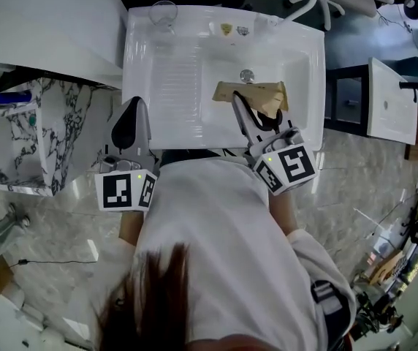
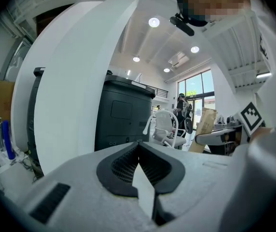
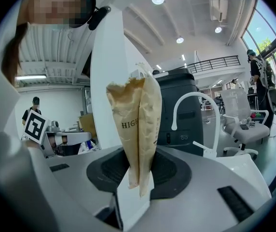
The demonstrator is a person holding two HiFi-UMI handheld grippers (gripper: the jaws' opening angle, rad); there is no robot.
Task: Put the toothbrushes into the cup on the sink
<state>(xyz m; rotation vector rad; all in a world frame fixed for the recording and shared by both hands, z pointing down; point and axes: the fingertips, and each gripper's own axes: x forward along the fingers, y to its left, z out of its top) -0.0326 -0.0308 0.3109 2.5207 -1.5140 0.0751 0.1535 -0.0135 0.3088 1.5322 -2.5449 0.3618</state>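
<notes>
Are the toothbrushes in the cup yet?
Not yet. The clear glass cup on the white sink shows no toothbrush. The right gripper pinches a tan paper packet over the sink; the left gripper is shut, empty. No bare toothbrush shows, so all the putting-in is left.

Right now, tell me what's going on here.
A person at a white sink holds a gripper in each hand. The right gripper is shut on a tan paper packet over the basin. The left gripper is shut and empty, at the sink's front edge. A clear cup stands at the sink's back left corner.
</notes>
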